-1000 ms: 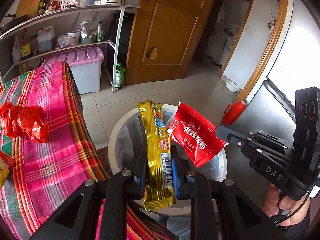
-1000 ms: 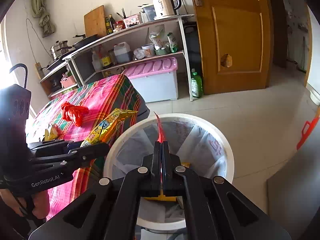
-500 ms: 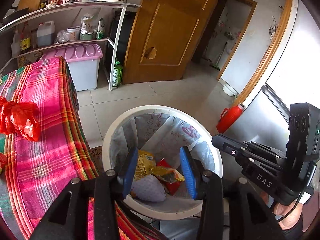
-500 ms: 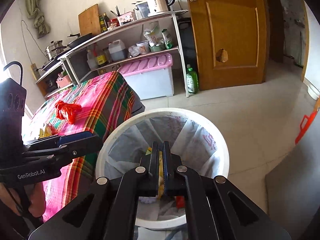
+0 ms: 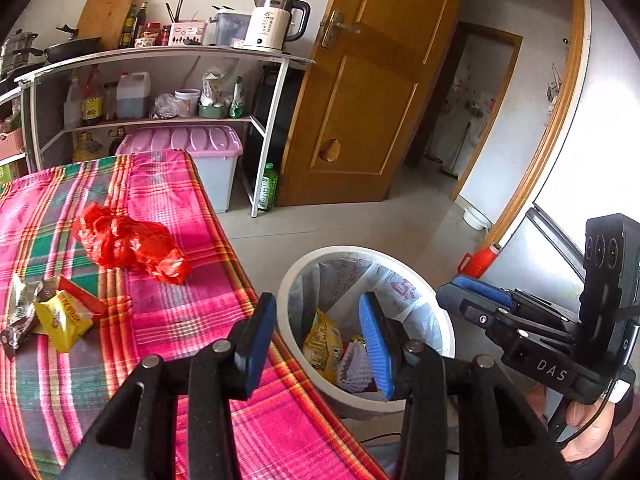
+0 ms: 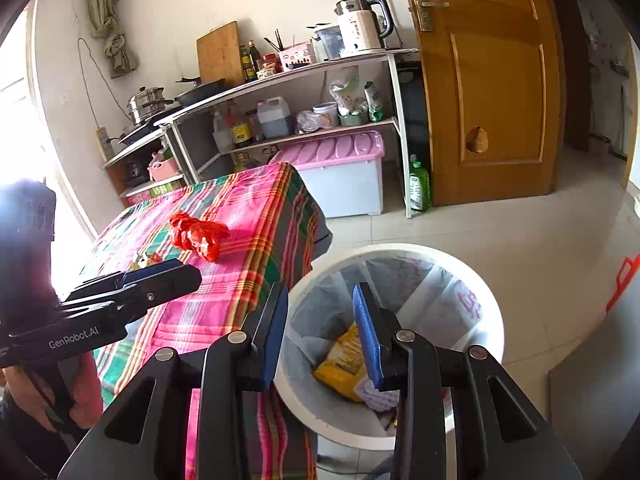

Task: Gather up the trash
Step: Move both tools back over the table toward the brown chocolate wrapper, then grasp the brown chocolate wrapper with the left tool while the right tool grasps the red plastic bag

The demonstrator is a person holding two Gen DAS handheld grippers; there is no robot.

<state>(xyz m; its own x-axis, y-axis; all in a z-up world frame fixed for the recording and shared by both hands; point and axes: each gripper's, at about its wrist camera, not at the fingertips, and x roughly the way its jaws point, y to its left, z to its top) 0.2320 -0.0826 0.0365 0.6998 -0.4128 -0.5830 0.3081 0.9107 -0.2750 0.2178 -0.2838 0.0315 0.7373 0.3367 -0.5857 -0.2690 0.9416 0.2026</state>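
A white bin [image 5: 436,320] [image 6: 492,300] with a plastic liner stands on the floor by the table's corner. In it lie a yellow wrapper [image 5: 322,340] [image 6: 344,364] and a white foam net [image 5: 354,368]. My left gripper [image 5: 316,340] is open and empty over the table's edge and the bin. My right gripper [image 6: 320,320] hangs above the bin, its jaws opening with nothing between them. On the plaid tablecloth [image 5: 180,320] lie a crumpled red plastic bag [image 5: 128,242] [image 6: 196,234], a yellow packet [image 5: 62,318] and a silvery brown wrapper [image 5: 20,312].
A metal shelf rack [image 5: 280,128] with a kettle [image 5: 272,24] stands at the back, a pink-lidded storage box [image 5: 208,160] beneath it. A green bottle [image 5: 268,188] stands by the wooden door [image 5: 360,100]. A red jug [image 5: 480,260] sits beside a grey cabinet at the right.
The gold wrapper left my left gripper and the red one my right; both fell into the bin. Both grippers opened and rose; the left swung toward the table.
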